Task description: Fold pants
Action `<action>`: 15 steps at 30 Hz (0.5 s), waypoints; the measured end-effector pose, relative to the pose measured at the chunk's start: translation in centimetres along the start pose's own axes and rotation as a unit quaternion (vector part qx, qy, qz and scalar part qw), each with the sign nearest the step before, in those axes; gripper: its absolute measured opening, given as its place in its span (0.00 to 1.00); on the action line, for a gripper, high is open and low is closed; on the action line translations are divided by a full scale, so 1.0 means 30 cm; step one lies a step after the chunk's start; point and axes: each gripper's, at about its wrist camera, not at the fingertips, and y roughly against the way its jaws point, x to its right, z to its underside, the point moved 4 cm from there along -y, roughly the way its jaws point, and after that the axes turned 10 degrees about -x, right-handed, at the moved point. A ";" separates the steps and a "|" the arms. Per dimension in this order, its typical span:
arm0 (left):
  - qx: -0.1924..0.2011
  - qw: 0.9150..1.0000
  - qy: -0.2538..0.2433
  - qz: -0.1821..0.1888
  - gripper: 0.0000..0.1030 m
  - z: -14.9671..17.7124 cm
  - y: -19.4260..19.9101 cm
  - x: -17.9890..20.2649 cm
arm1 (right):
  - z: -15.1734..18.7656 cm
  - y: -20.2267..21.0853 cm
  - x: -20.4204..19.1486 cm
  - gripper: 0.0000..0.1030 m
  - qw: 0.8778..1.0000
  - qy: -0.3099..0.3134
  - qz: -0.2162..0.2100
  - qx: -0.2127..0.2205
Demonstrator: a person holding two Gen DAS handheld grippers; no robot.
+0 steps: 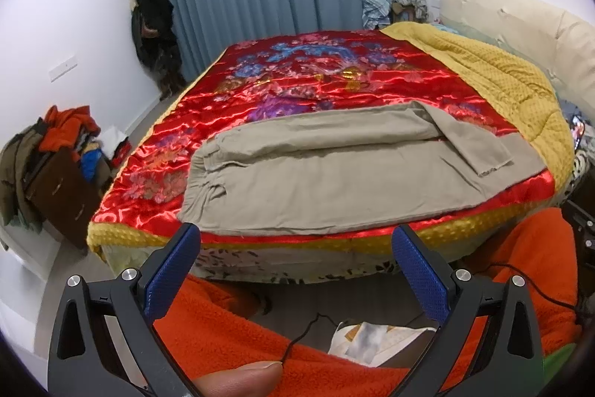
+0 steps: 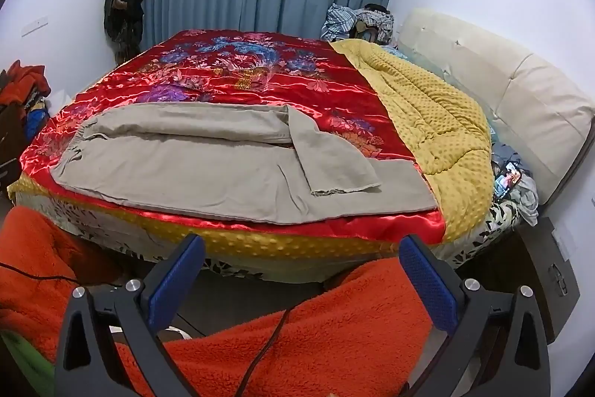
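Khaki pants (image 1: pixel 316 173) lie flat on the red satin bedspread (image 1: pixel 297 80) near the bed's front edge, waistband to the left, legs to the right. One leg end is folded back over the other. They also show in the right wrist view (image 2: pixel 223 170). My left gripper (image 1: pixel 295 240) is open and empty, held off the bed's front edge, below the pants. My right gripper (image 2: pixel 301 253) is open and empty, also short of the bed edge.
A yellow quilt (image 2: pixel 438 121) lies at the bed's right side by the cream headboard (image 2: pixel 502 92). A phone (image 2: pixel 507 179) rests beside it. My orange fleece legs (image 2: pixel 316 341) and cables fill the foreground. Clothes pile on a dresser (image 1: pixel 55 155) at left.
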 end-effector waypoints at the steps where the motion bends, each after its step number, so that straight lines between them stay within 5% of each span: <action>1: 0.000 1.000 -0.001 0.000 0.99 0.000 0.000 0.001 | 0.001 -0.002 0.000 1.00 1.000 0.000 0.000 0.000; 15: 0.006 1.000 0.012 -0.004 1.00 -0.003 0.005 -0.011 | -0.004 -0.003 0.011 1.00 1.000 -0.004 0.009 0.001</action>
